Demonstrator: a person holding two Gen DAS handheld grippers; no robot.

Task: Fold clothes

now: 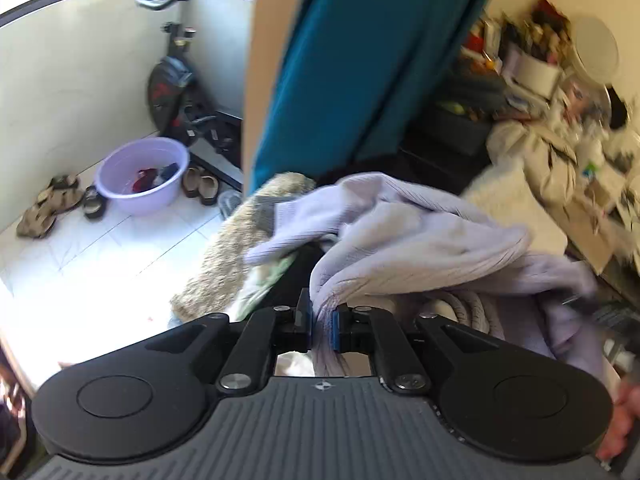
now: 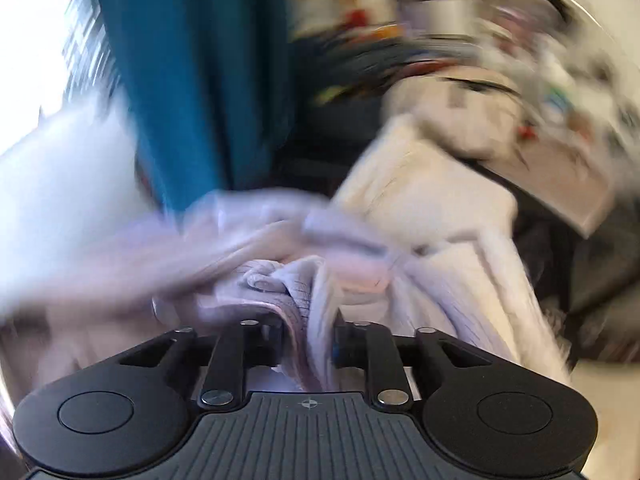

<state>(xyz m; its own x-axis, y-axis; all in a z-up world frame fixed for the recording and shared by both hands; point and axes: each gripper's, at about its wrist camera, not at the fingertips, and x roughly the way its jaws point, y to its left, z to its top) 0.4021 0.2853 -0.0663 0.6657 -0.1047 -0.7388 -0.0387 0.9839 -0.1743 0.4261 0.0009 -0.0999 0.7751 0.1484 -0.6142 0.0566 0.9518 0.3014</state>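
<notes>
Now my left claw [image 1: 321,322] is clamped on a fold of the pale lavender ribbed garment [image 1: 420,236], its blue pads pressed together with the knit pinched between them. From that pinch the cloth rises and billows forward in a loose heap, one ribbed cuff [image 1: 280,232] sticking out to the left. My right claw [image 2: 310,344] is also closed on the same garment [image 2: 288,284], a bunched ridge of ribbed fabric squeezed between its fingers and spilling down behind them; the rest of the cloth sweeps off to the left in that view, too blurred to read its shape. The garment hangs gathered between my two claws, crumpled rather than flat.

Through the left wrist view I see a teal curtain [image 1: 360,68] hanging straight ahead, and beneath it a shaggy tan rug [image 1: 236,248] on the floor. To the left, on bright white tiles, sits a lilac plastic basin [image 1: 142,176] with a few dark and red items inside, with sandals [image 1: 52,204] and slippers [image 1: 202,186] on either side of it. An exercise bike [image 1: 176,88] stands against the wall behind the basin. To the right lies a cream-coloured heap of fabric [image 1: 532,168] with cluttered shelves beyond it, smeared by blur. A bit of a hand [image 1: 622,420] shows at the lower right edge of that view.

The right wrist view shows the same curtain [image 2: 192,80] and cream heap [image 2: 432,184], all heavily smeared.
</notes>
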